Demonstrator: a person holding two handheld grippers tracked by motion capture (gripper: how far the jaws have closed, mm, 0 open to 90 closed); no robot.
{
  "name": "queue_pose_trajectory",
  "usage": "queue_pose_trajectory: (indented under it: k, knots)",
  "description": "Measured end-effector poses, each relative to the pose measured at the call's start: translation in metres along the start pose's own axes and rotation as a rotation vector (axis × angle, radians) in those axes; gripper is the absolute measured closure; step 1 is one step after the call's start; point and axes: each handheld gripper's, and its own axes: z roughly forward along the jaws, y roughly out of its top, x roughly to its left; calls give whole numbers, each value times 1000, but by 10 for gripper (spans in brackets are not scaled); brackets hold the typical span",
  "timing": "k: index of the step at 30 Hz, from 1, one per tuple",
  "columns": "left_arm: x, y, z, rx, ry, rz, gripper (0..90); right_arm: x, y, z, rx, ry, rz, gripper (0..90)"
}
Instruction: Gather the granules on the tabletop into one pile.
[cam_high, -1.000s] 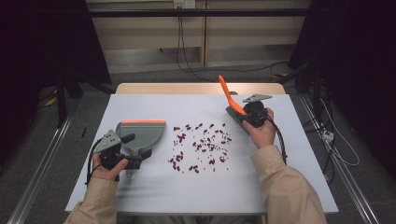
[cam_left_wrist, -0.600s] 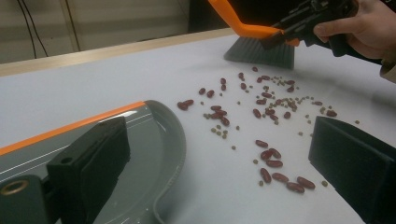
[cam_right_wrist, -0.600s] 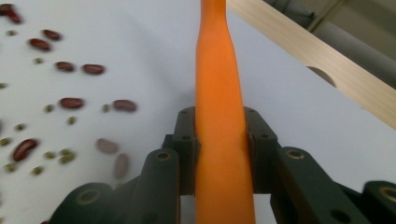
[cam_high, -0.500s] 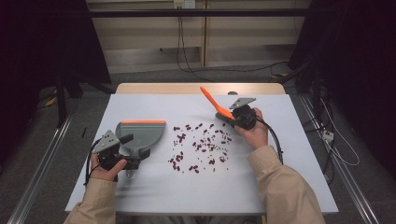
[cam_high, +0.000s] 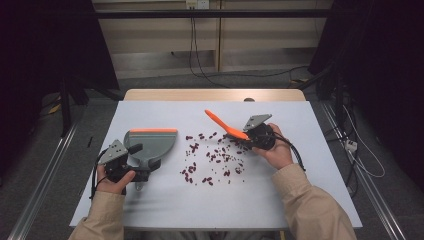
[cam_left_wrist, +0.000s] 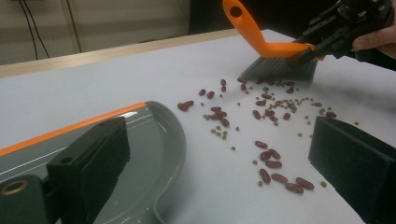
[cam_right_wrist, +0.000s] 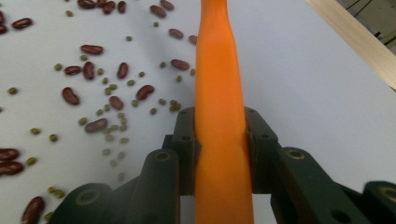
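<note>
Orange plastic marks the brush (cam_high: 226, 126), and we see that since the earlier frames it has swung down from the counter's far right part toward the middle, its handle now slanting low toward the far left while the grey bristles touch the counter (cam_high: 310, 165) at the right fringe of the beans (cam_high: 212, 160). Our right tool (cam_high: 251, 135) is clamped tight on the handle, jaws pressing both sides of it. Our left tool (cam_high: 139, 167) has kept its place near the left edge; its jaws stand around the handle of the grey dustpan (cam_high: 150, 145), though we cannot tell whether they press on it. We count one brush, one dustpan and two tools; the red and small green beans between dustpan and brush are too many to count.
</note>
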Motion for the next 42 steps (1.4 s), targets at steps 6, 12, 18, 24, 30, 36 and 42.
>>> queue_pose_trajectory:
  k: [6, 12, 18, 24, 30, 36, 42]
  knots:
    - [0, 0, 0, 2, -1, 2, 52, 9, -2, -6, 1, 29, -15, 713]
    - [-1, 1, 0, 1, 1, 5, 52, 17, -2, -11, 2, 63, -24, 713]
    - [-1, 1, 0, -1, 0, 8, 52, 25, -3, -16, 3, 81, -35, 714]
    - [-1, 1, -1, 2, 2, 9, 52, 28, -2, -20, 4, 110, -50, 715]
    - [-2, 1, -1, 3, 2, 12, 52, 27, 1, -27, -22, 85, -53, 716]
    - [-2, 1, 0, 5, 2, 9, 52, 7, 4, -29, -88, 62, 8, 716]
    - [-1, 0, 0, 2, 4, 7, 52, -12, 12, -12, -114, 11, 41, 716]
